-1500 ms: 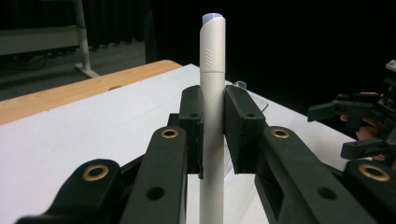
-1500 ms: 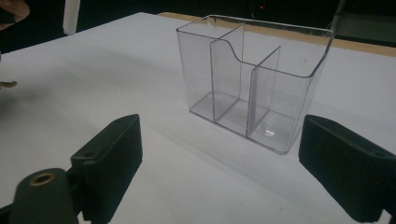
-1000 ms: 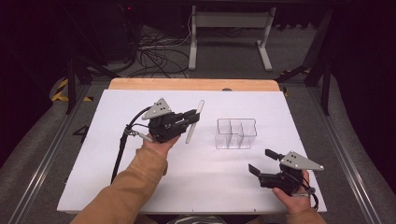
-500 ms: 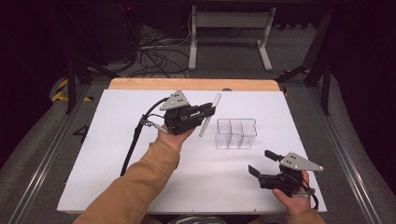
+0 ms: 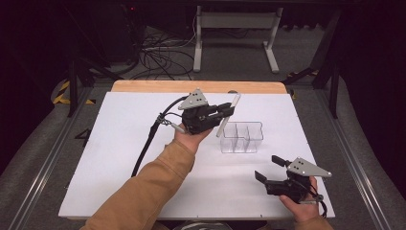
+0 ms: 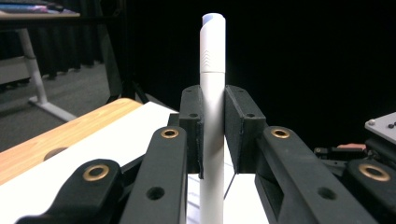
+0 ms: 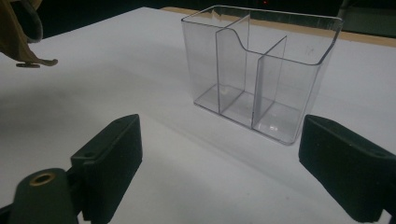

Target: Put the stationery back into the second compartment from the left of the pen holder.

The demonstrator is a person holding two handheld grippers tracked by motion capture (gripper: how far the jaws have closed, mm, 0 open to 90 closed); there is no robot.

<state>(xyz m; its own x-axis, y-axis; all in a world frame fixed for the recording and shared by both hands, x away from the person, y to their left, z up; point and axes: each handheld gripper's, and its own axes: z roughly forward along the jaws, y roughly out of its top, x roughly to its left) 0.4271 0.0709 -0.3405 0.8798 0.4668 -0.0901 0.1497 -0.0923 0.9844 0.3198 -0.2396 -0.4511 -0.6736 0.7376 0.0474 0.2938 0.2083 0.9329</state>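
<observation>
A white marker pen (image 5: pixel 228 115) stands tilted in the air, with my left gripper (image 5: pixel 226 112) shut on its barrel just left of the clear organizer (image 5: pixel 242 137). In the left gripper view the white marker pen (image 6: pixel 212 107) rises upright between the two black pads (image 6: pixel 192 126), cap end up. The clear organizer (image 7: pixel 261 70) has three compartments, all of them bare, and stands on the white tabletop (image 5: pixel 115 143). My right gripper (image 5: pixel 267 168) rests low near the front right edge, open with nothing between its jaws, pointing at the organizer. In the right gripper view my right gripper (image 7: pixel 224 168) is wide open.
The white tabletop ends in a wooden strip (image 5: pixel 143 86) at the back. A black cable (image 5: pixel 146 141) trails from the left gripper across the board. Beyond the table are a metal stand (image 5: pixel 234 28) and loose floor cables (image 5: pixel 158 52).
My left gripper has carried the marker pen to the right and slightly back, closing in on the organizer's left side. The right gripper has stayed put.
</observation>
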